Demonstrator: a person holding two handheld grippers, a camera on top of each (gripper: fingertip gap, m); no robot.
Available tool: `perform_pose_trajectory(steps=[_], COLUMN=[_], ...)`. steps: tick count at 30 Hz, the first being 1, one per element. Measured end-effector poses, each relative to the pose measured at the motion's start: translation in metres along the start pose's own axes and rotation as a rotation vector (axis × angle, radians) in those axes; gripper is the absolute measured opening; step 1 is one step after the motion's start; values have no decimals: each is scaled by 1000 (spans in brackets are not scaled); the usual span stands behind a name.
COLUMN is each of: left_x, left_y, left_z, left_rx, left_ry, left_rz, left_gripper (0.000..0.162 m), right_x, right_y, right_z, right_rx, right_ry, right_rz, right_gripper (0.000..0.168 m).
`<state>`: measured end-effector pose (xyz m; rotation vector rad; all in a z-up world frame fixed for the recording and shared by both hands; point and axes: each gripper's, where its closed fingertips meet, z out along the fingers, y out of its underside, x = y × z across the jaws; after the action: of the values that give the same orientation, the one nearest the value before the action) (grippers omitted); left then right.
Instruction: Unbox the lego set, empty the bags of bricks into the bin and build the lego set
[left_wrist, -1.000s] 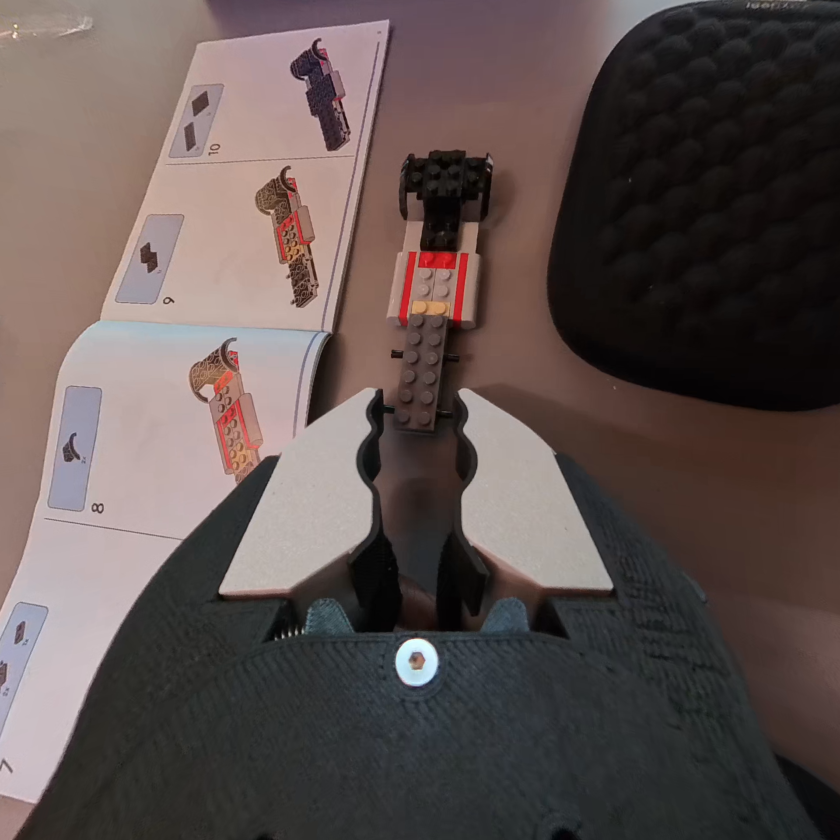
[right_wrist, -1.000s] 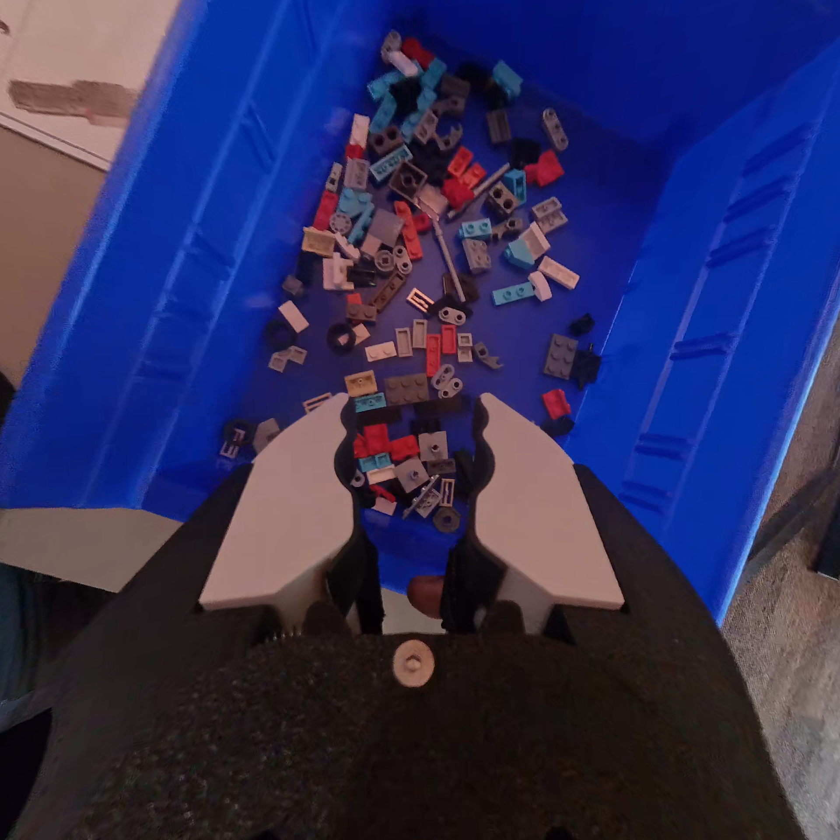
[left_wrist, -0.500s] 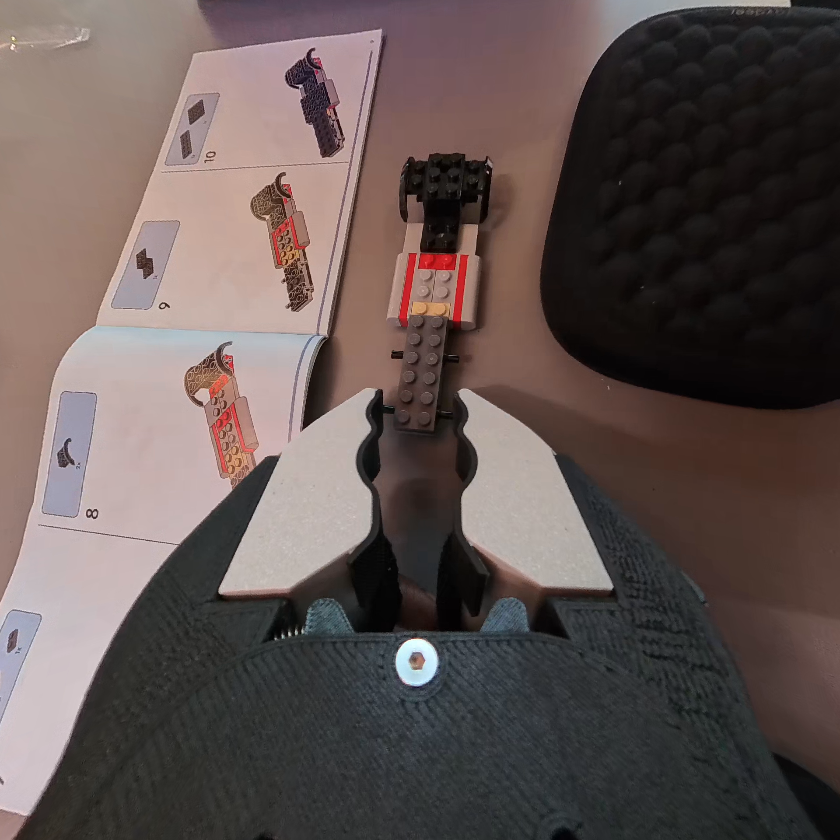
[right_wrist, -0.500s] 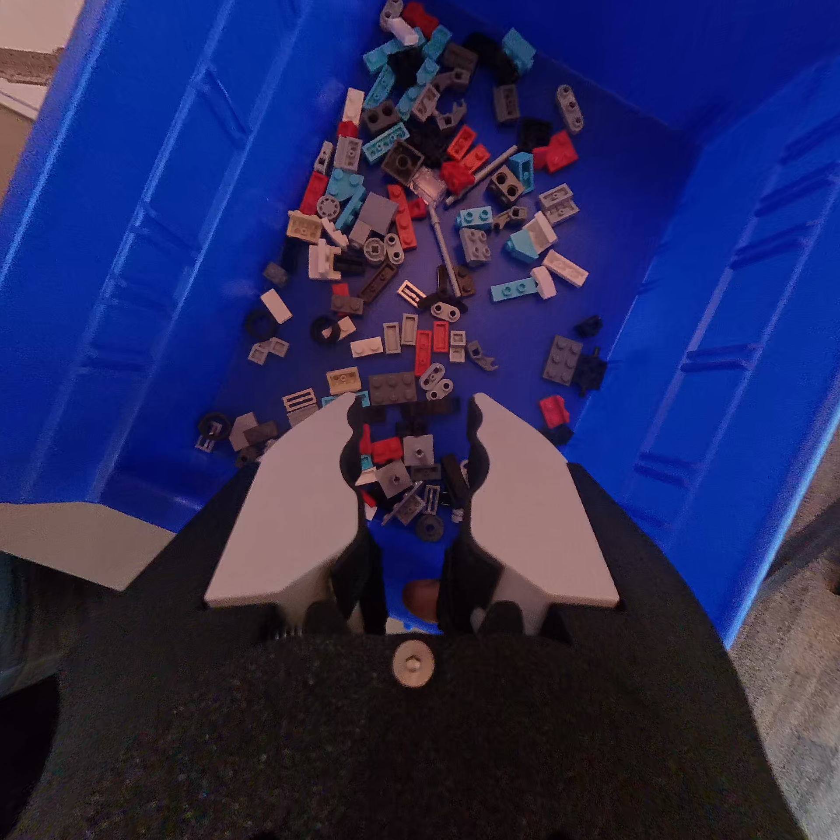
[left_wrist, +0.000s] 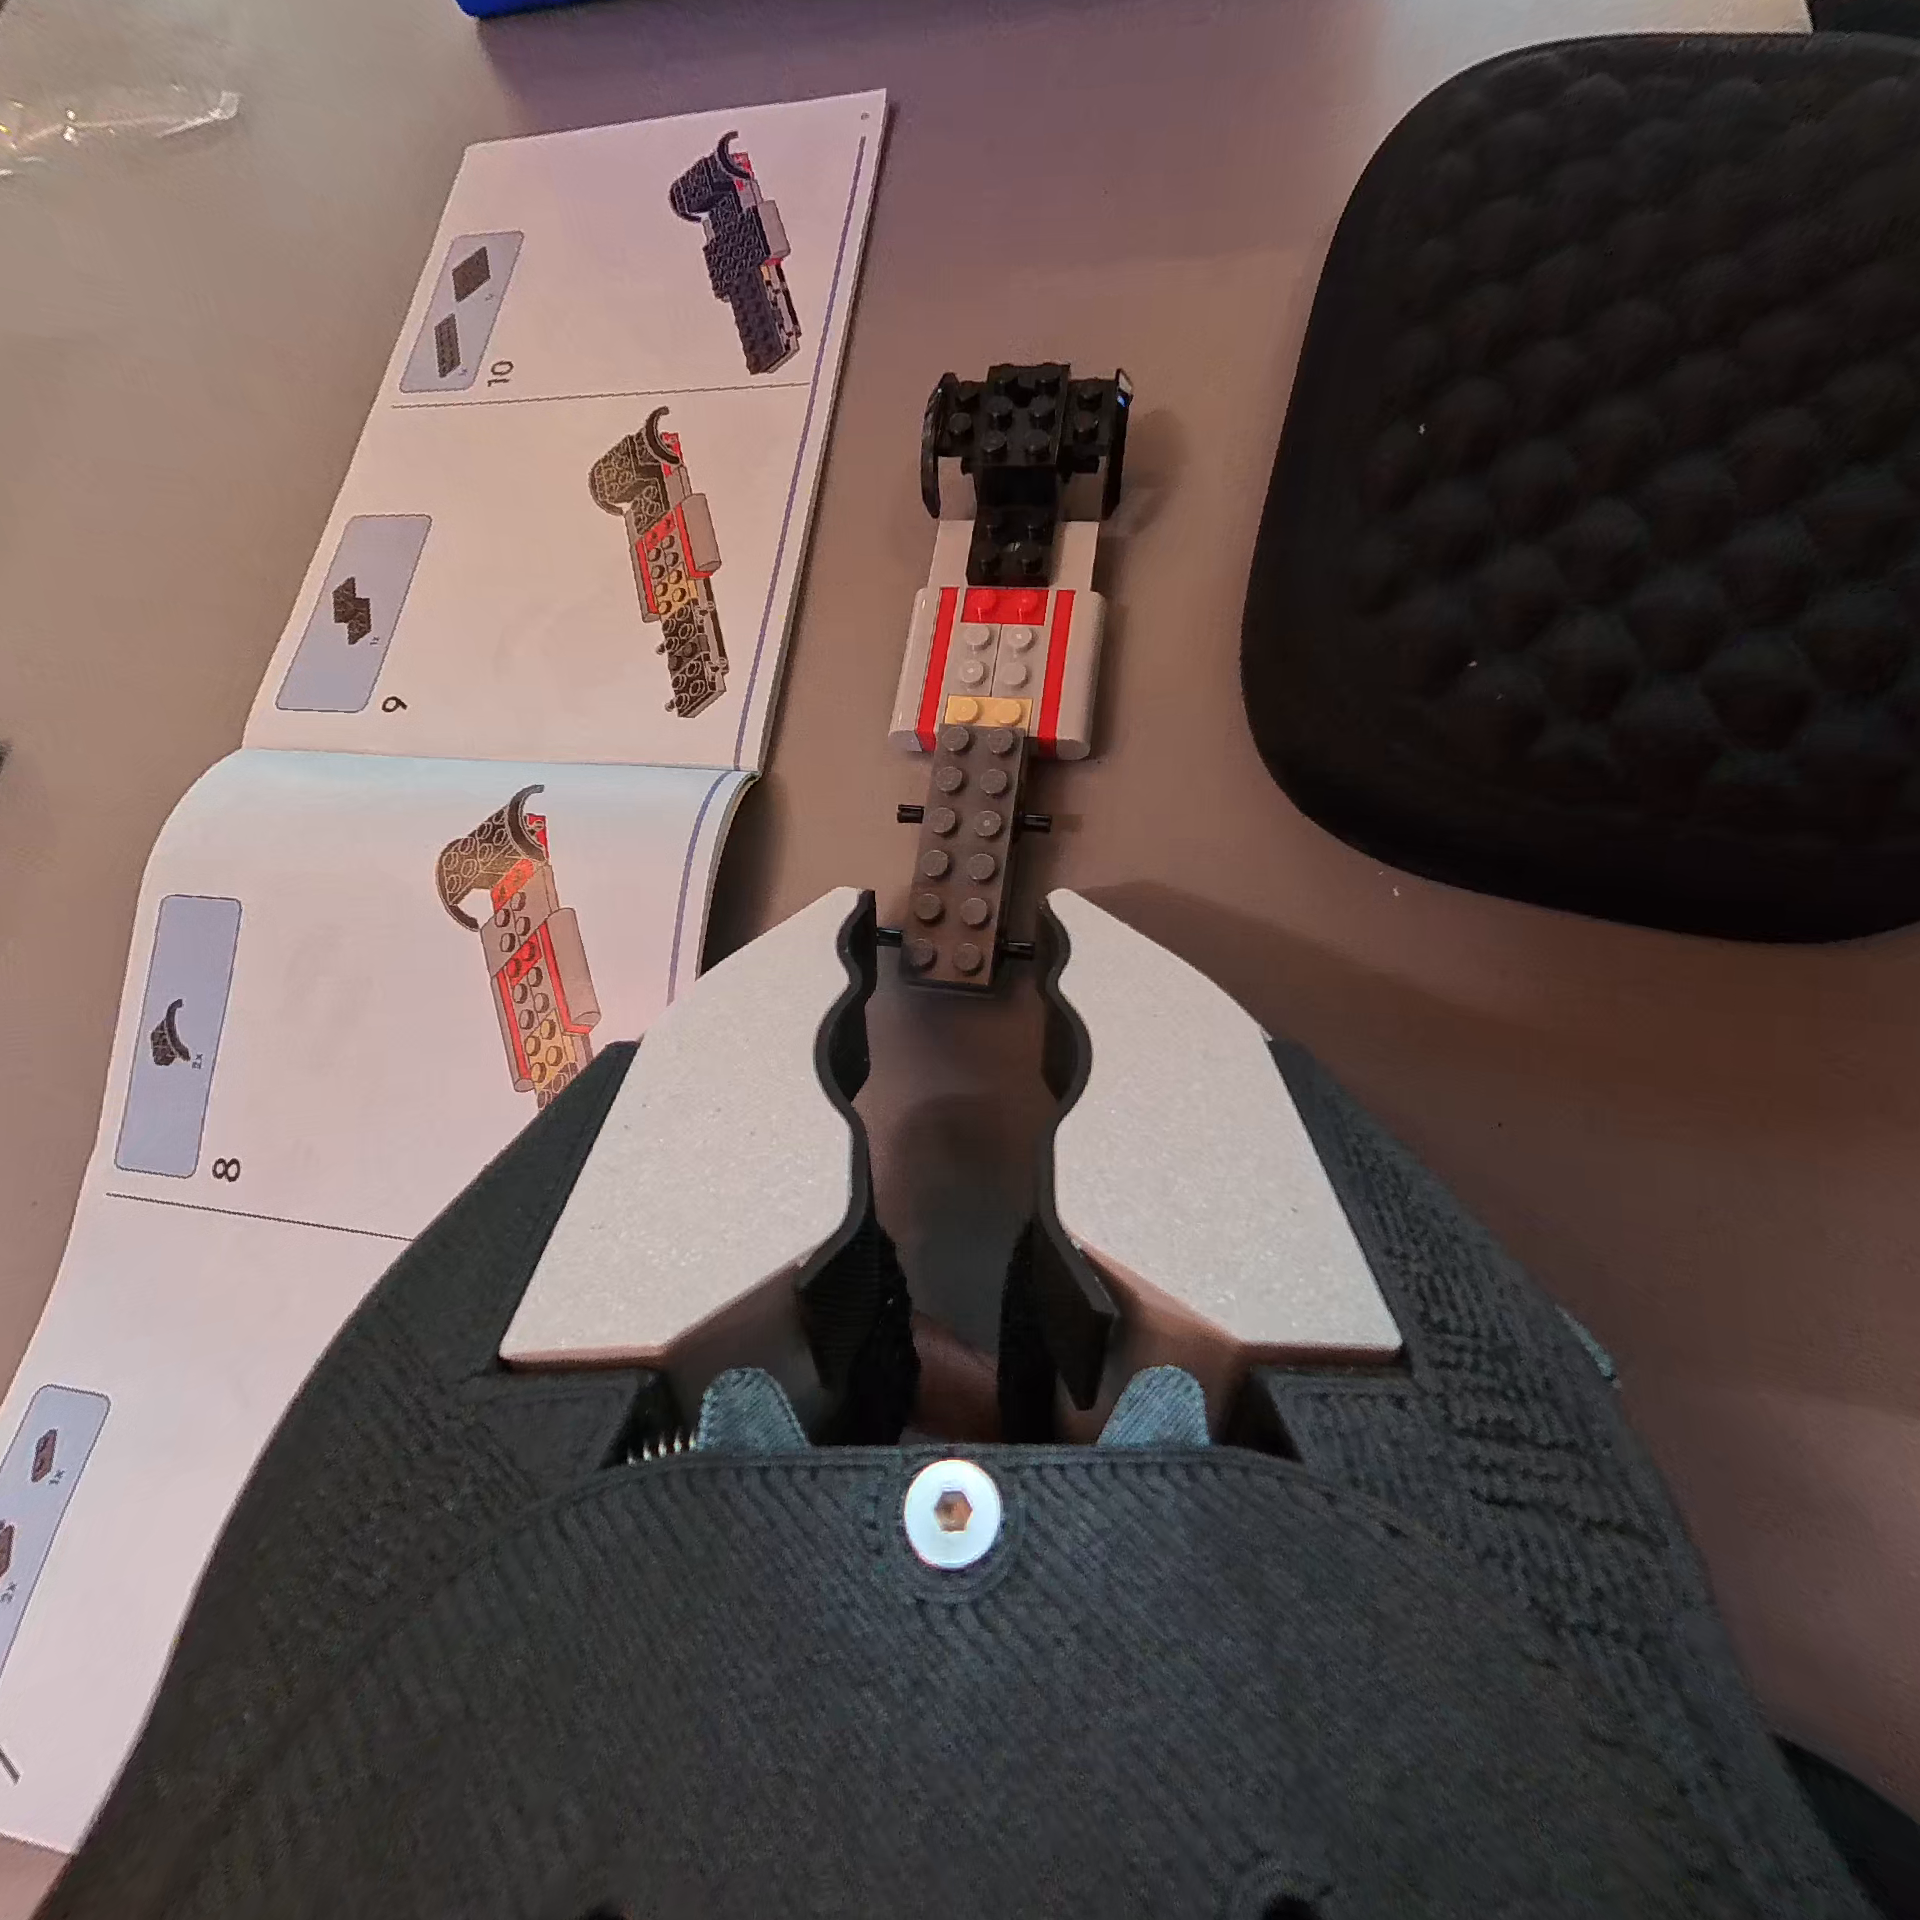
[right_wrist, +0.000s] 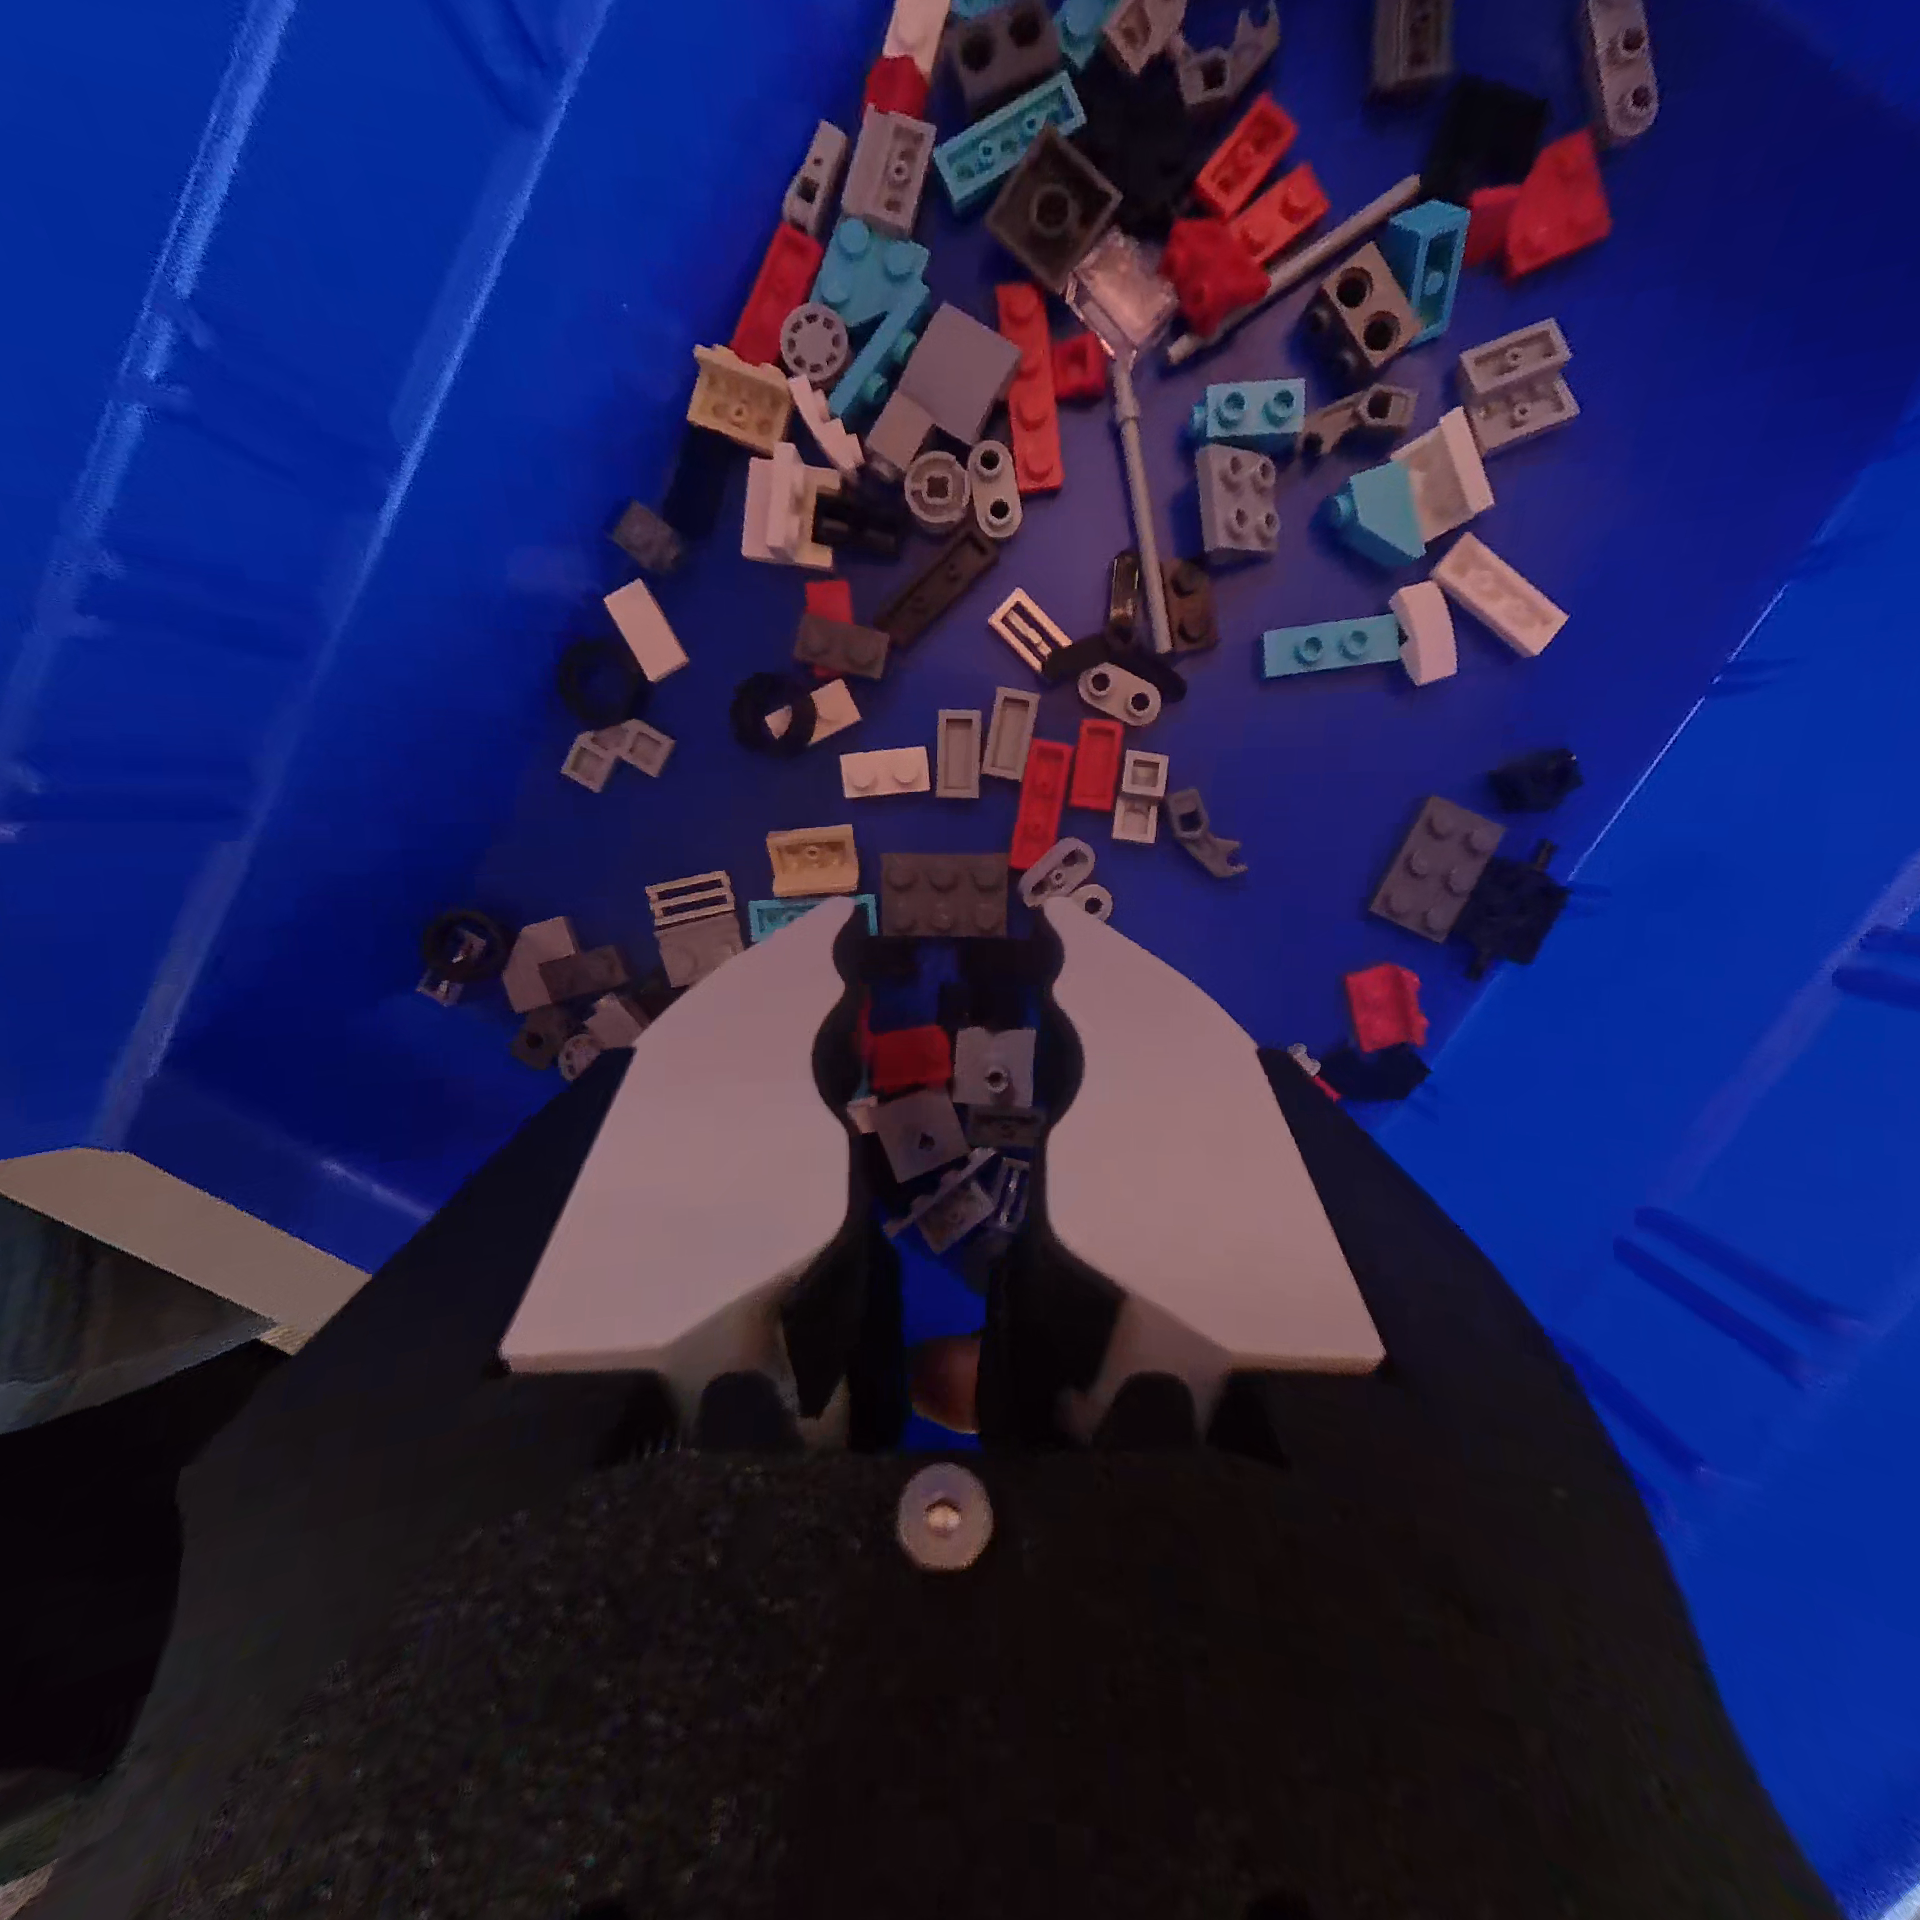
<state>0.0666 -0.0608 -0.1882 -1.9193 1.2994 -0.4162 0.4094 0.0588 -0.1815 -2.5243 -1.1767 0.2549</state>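
Hovering right hand-held gripper (right_wrist: 948, 920), bin (right_wrist: 312, 520) walls apart

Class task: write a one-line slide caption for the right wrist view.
Open right gripper reaches into the blue bin above scattered loose bricks.

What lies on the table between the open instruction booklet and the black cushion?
In the left wrist view, the partly built lego model lies between the instruction booklet and the black cushion. Its near end sits between the open left gripper fingertips.
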Motion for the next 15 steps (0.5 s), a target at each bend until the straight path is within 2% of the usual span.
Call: perform_pose_trajectory(steps=[15], left_x=[-1], left_y=[-2], left_z=[-1], left_rx=[16], left_ry=[-8], left_rz=[1], left_gripper=[31], right_x=[-7], right_y=[-2], right_z=[11], right_rx=[-19], right_ry=[-41], right_rz=[-8], right_gripper=[32])
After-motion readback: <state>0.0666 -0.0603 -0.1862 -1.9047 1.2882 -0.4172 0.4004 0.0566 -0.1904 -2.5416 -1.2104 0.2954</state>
